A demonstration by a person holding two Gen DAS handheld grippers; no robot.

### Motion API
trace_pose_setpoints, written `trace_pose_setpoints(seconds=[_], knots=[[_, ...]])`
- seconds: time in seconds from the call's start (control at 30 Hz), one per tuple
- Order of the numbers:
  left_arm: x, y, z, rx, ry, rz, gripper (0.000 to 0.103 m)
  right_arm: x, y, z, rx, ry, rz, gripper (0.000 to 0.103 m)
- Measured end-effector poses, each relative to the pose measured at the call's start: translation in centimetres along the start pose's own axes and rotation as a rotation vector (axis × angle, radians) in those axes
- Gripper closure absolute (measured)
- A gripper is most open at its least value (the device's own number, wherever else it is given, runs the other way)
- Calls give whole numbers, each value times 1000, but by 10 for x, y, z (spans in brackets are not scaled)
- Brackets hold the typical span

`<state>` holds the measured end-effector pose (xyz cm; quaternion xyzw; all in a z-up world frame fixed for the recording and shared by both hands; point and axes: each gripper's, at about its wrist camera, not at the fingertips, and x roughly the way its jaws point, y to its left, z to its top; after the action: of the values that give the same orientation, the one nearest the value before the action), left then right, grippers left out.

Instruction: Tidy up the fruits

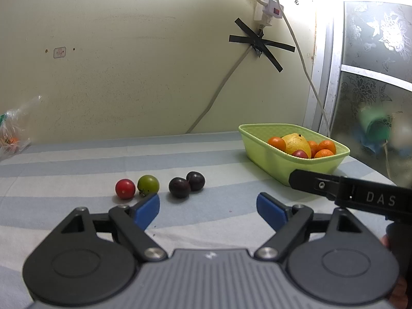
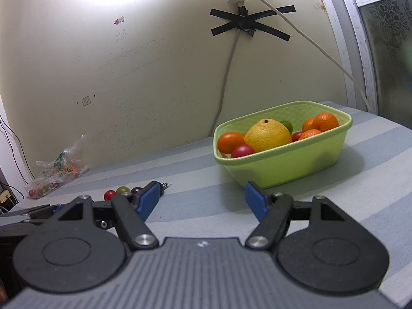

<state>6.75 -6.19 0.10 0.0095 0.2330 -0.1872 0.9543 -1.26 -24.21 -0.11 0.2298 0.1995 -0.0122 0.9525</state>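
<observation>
A red tomato (image 1: 125,188), a green tomato (image 1: 148,185) and two dark plums (image 1: 179,187) (image 1: 196,180) lie in a row on the striped cloth. A light green basket (image 1: 273,164) at the right holds a big yellow citrus (image 1: 296,143), oranges and small tomatoes. My left gripper (image 1: 208,209) is open and empty, just short of the row. My right gripper (image 2: 200,200) is open and empty, in front of the basket (image 2: 283,164). The row shows small at its left: the red tomato (image 2: 109,194), the green tomato (image 2: 122,190).
A clear plastic bag (image 2: 55,175) with more fruit lies at the far left by the wall. The right gripper's black body (image 1: 360,195) reaches in at the right of the left wrist view. A cable hangs down the wall behind the basket.
</observation>
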Motion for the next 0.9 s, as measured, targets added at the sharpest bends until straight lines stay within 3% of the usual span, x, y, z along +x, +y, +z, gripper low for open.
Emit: trace_pose_setpoints(seconds=[0.9], knots=[[0,-2,-2,1,1,-3,16,1,0,-1,1,-1,-4,28]])
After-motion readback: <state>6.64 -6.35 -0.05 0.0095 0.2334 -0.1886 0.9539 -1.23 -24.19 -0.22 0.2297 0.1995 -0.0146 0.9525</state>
